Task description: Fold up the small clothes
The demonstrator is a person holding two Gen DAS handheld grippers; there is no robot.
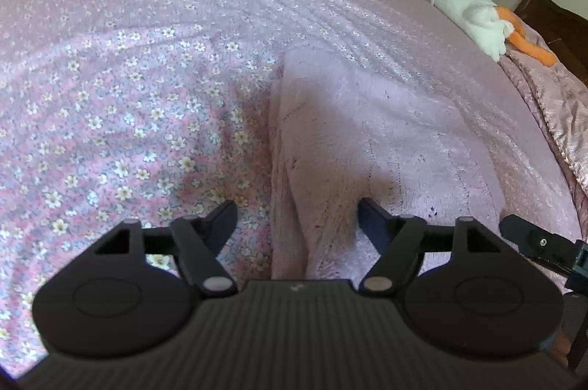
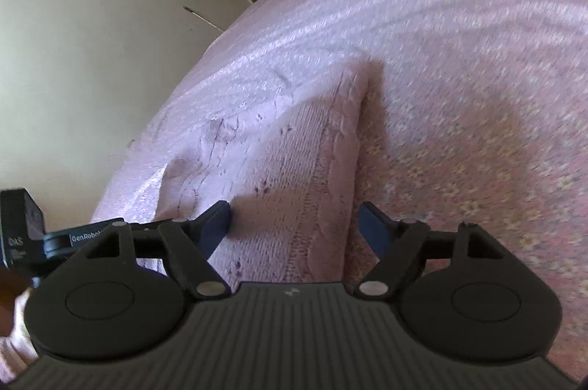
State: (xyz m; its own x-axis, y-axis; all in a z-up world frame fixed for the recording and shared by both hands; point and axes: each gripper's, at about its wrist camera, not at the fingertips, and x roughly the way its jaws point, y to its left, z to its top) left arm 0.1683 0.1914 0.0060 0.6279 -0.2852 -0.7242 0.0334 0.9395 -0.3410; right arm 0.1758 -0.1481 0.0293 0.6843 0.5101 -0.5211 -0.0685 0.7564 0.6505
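**Inspector:** What did the bed carry?

**Assistant:** A pink floral bedspread, with a pink knitted garment lying on it near the edge closest to the cameras. A white plush toy lay well apart, at the far side.

**Inspector:** Progress on the fold?

**Assistant:** The garment lay doubled, one thick rounded edge along its side. I judged at least one fold made; whether more were needed could not be told.

**Inspector:** The tools?

**Assistant:** The left tool stood open over the garment's folded edge, gripping nothing. The right tool likewise stood open above the garment, empty.
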